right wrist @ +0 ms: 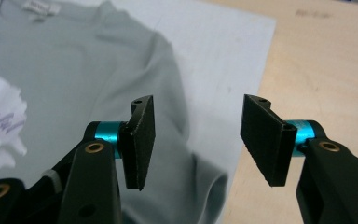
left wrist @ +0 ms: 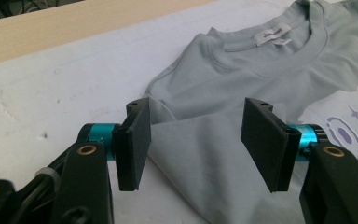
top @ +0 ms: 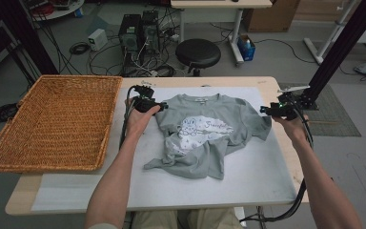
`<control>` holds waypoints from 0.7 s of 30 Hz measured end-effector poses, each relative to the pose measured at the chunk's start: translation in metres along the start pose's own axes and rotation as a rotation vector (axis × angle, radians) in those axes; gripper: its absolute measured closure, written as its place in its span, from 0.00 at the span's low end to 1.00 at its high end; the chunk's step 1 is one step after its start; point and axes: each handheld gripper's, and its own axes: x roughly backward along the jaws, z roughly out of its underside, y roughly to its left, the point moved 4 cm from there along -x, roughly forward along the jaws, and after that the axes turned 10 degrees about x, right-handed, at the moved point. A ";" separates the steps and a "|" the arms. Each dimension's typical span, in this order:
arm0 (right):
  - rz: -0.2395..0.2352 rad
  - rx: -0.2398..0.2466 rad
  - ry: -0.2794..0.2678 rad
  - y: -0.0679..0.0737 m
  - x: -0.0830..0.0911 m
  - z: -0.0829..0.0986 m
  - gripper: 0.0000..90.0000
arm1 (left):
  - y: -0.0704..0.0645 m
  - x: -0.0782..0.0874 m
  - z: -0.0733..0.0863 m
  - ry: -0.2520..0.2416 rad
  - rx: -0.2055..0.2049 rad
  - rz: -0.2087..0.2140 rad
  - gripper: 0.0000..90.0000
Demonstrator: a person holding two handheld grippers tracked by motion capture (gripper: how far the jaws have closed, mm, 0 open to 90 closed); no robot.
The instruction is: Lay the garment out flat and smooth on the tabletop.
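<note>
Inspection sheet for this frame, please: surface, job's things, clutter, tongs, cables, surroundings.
Surface: white mat on a wooden table.
Job's things: grey T-shirt lying face up, collar away from the person, lower part rumpled; wicker basket at the left, nothing in it.
Clutter: nothing seen.
Tongs: left tongs open over the shirt's shoulder; right tongs open at the other sleeve's edge.
Cables: one trails from each gripper toward the person.
Surroundings: black stool, computer towers, loose floor wiring.
</note>
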 end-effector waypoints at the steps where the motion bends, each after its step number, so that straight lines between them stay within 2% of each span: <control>1: 0.006 0.004 0.008 0.002 0.000 0.002 0.51 | -0.001 0.000 0.002 0.002 0.001 -0.001 0.48; 5: 0.043 0.006 0.039 0.005 -0.006 0.012 0.52 | -0.005 0.000 0.006 0.000 0.002 -0.003 0.48; 8: 0.061 -0.016 0.077 -0.001 -0.015 0.020 0.60 | -0.006 0.000 0.008 0.003 0.000 0.000 0.48; 10: 0.046 -0.032 0.102 -0.006 -0.023 0.026 0.74 | -0.007 0.000 0.007 -0.002 -0.001 0.001 0.48; 11: 0.031 -0.022 0.106 -0.006 -0.025 0.027 0.82 | -0.007 0.000 0.007 -0.004 -0.004 0.001 0.48; 13: 0.032 0.013 0.120 -0.005 -0.026 0.029 0.97 | -0.007 0.001 0.006 -0.010 -0.007 -0.002 0.48; 15: 0.069 0.046 0.096 -0.007 -0.020 0.029 0.99 | -0.006 0.001 0.006 -0.016 -0.006 -0.006 0.48; 19: 0.150 0.042 0.057 -0.018 -0.005 0.035 0.99 | -0.002 0.001 0.007 -0.012 -0.003 -0.023 0.48; 21: 0.169 0.023 0.050 -0.021 0.000 0.041 0.99 | -0.002 0.000 0.007 -0.014 -0.004 -0.022 0.48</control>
